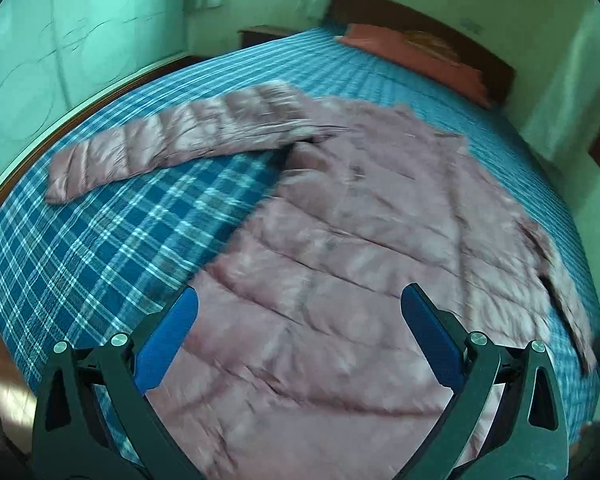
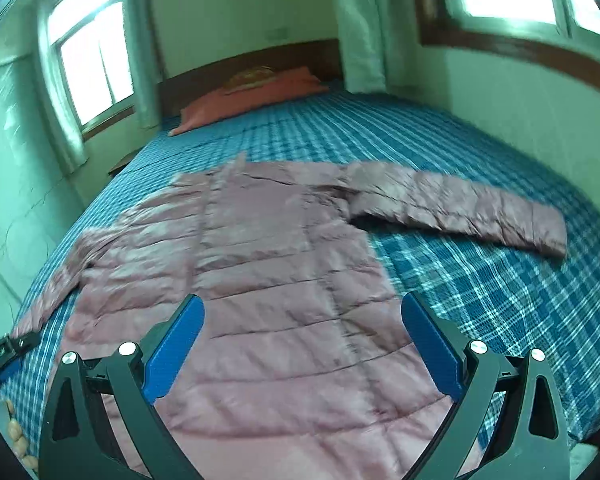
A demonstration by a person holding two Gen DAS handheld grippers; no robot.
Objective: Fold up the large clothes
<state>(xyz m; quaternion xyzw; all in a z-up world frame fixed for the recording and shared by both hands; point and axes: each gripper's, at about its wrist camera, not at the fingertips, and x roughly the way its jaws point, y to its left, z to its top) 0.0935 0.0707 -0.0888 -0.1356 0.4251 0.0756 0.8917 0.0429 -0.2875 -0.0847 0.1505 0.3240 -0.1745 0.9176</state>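
Note:
A pink quilted puffer jacket (image 1: 340,248) lies flat on a bed with a blue plaid sheet (image 1: 100,240). In the left wrist view one sleeve (image 1: 172,140) stretches out to the left. In the right wrist view the jacket (image 2: 268,272) fills the middle and a sleeve (image 2: 460,204) stretches to the right; the other sleeve (image 2: 60,280) runs toward the left edge. My left gripper (image 1: 299,304) is open and empty above the jacket's lower part. My right gripper (image 2: 302,308) is open and empty above the jacket's lower part. Both have blue pads.
An orange-red pillow (image 2: 252,92) lies at the head of the bed by a dark wooden headboard (image 1: 420,28). Windows with curtains (image 2: 92,64) and green walls surround the bed. The other gripper's tip (image 2: 0,356) shows at the left edge.

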